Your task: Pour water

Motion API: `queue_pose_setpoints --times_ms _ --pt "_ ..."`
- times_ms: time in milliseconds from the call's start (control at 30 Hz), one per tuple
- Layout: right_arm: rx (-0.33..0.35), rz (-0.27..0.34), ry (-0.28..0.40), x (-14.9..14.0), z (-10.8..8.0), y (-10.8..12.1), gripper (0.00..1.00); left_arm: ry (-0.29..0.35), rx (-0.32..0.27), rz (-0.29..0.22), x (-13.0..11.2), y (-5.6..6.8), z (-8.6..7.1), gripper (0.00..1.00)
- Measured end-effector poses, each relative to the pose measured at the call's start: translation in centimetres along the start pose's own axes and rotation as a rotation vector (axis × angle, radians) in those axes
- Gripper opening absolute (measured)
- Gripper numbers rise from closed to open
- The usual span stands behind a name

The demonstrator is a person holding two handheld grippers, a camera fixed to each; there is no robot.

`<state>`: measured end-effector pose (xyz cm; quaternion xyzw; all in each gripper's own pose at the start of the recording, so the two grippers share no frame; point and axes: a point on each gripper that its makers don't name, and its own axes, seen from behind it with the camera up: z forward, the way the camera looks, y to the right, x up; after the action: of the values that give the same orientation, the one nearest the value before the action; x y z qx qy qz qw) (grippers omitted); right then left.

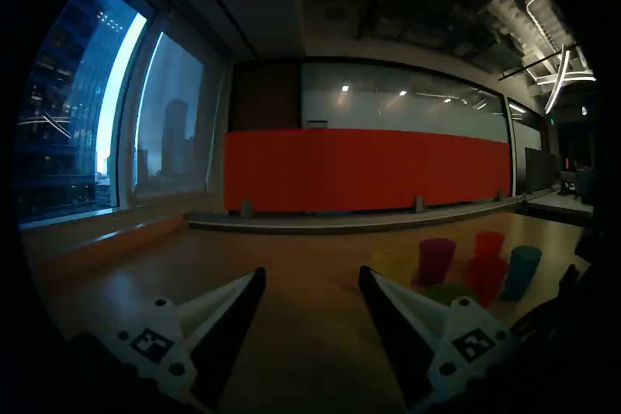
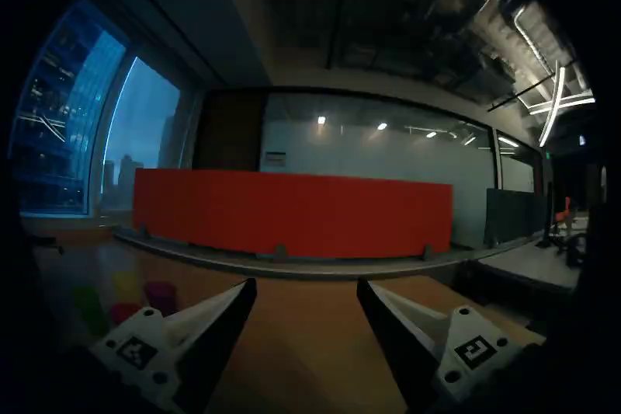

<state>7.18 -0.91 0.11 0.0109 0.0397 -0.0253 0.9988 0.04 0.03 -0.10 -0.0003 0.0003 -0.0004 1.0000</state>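
Observation:
Several plastic cups cluster on the wooden table (image 1: pixel 310 313) at the right of the left gripper view: a purple cup (image 1: pixel 435 260), two red cups (image 1: pixel 488 243), a teal cup (image 1: pixel 521 271), a green one (image 1: pixel 446 292) and a yellow one (image 1: pixel 394 262). My left gripper (image 1: pixel 312 278) is open and empty, hovering left of the cups. In the right gripper view the same cups sit at the lower left, among them a purple cup (image 2: pixel 161 294), yellow cup (image 2: pixel 126 284) and green cup (image 2: pixel 91 307). My right gripper (image 2: pixel 307 286) is open, holding nothing, to the right of them.
A long red partition (image 1: pixel 365 169) stands along the table's far edge. Large windows (image 1: pixel 85 134) run along the left. Another desk (image 2: pixel 536 262) with dark equipment lies to the right. Bare table stretches ahead of both grippers.

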Motion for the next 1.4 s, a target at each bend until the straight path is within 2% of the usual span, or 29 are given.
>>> queue_pose_setpoints --times_ms 400,700,900,1400 --pt "-0.03 0.028 -0.013 -3.3 -0.6 0.6 1.0 0.0 0.0 0.0 0.0 0.0 0.0 0.89" --pt "-0.026 0.051 -0.035 -5.3 -0.8 0.9 1.0 0.0 0.0 0.0 0.0 0.1 0.0 0.89" --pt "-0.024 0.08 -0.049 -6.0 -0.7 1.1 1.0 0.0 0.0 0.0 0.0 0.1 0.0 0.89" --pt "-0.023 0.08 -0.076 -7.2 -0.4 0.9 1.0 0.0 0.0 0.0 0.0 0.1 0.0 0.89"
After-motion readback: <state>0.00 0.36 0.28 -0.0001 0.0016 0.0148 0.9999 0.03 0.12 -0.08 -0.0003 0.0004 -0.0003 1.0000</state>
